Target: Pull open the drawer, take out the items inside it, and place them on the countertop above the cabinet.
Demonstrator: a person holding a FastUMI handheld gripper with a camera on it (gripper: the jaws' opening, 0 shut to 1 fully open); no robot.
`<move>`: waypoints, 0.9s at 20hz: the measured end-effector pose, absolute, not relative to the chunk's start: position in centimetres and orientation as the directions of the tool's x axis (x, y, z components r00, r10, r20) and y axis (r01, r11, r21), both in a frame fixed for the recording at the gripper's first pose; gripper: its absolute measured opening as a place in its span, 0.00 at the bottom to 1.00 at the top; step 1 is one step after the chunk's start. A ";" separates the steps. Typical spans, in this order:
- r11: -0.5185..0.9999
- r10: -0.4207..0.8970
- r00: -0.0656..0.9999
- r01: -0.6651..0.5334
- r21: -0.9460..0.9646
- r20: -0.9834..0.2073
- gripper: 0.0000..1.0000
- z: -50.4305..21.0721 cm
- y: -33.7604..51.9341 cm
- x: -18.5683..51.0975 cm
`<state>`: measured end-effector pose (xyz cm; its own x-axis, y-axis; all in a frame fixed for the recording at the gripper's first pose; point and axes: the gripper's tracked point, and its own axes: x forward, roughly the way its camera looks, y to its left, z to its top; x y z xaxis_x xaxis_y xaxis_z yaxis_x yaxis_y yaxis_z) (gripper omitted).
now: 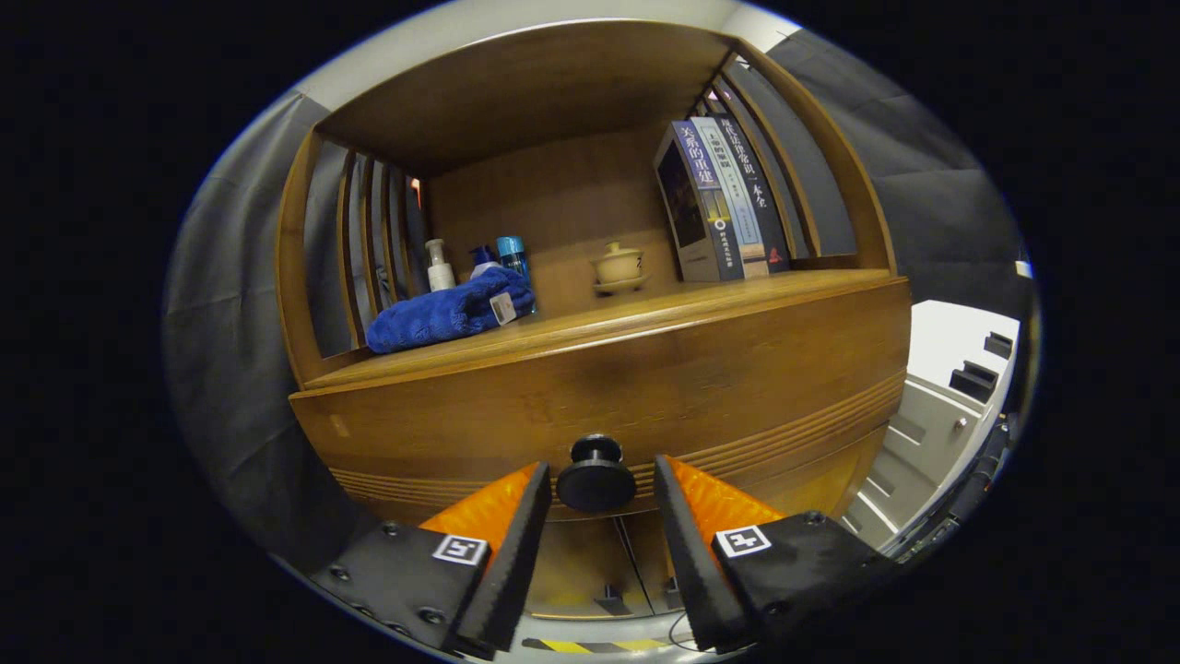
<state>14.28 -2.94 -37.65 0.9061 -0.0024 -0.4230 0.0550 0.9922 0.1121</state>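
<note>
blue towel (449, 314) beside three bottles (475, 263) | lidded teacup (618, 267) mid-shelf | upright books (724, 198) beyond it

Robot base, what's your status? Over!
Claw open, fingers either side of round black drawer knob, not gripping. Wooden drawer shut. Nothing blocking the knob.

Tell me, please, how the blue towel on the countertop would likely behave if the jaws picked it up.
The blue towel lies bunched and folded, so it is probably floppy and would sag. It looks plush, likely light and hard to slip. The gripper is open around the drawer knob.
</note>
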 end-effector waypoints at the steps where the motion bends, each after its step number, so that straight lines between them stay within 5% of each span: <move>1: 0.991 -0.001 0.904 0.057 0.119 -0.428 0.61 -37.6 -2.9 14.0; 6: 0.984 0.017 0.901 0.062 0.169 -0.433 0.37 -37.8 -2.9 14.3; 18: 0.996 0.024 0.892 0.018 0.087 -0.452 0.37 -34.9 -2.7 4.0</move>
